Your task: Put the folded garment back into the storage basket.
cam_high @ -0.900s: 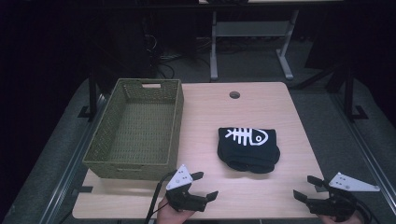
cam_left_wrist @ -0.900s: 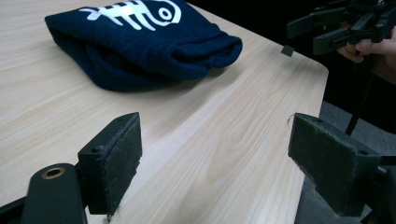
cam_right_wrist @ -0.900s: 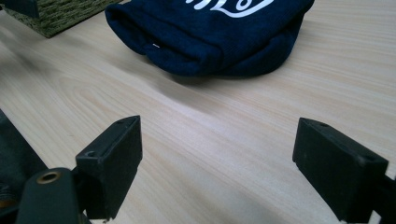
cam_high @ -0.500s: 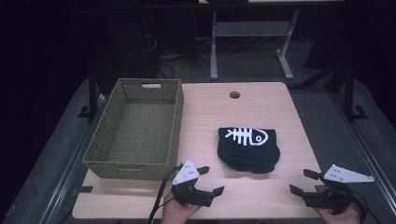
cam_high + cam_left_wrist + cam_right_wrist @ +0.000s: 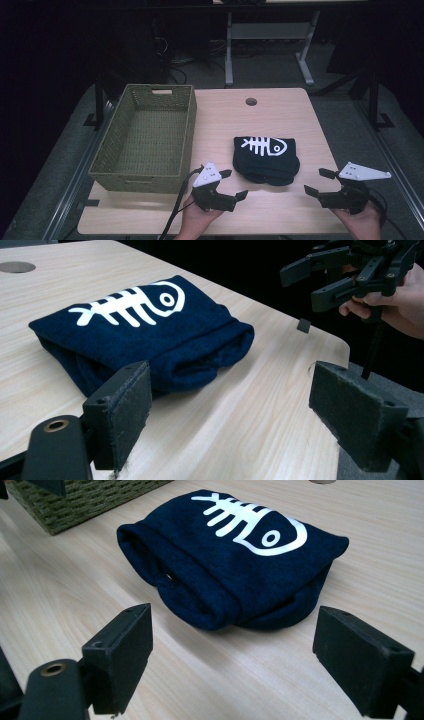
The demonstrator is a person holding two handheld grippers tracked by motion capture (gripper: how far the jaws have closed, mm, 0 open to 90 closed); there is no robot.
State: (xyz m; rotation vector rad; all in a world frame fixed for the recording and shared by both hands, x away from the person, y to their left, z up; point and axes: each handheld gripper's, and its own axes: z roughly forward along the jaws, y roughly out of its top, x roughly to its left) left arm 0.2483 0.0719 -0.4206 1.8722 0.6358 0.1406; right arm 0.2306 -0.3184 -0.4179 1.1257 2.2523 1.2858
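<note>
Wooden table, dark room. Folded navy cloth with a fish-bone print lies mid-table, right of the green basket. Left gripper and right gripper flank it near the front edge, both spread, holding nothing.

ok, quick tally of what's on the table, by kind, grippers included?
Folded dark-blue garment with fish-bone print: 1
Green woven basket: 1
Handheld grippers, both open: 2, left gripper and right gripper
Total: 4

Both hands come in low from the near edge, each holding a gripper: left gripper and right gripper, fingers spread wide, angled inward.
</note>
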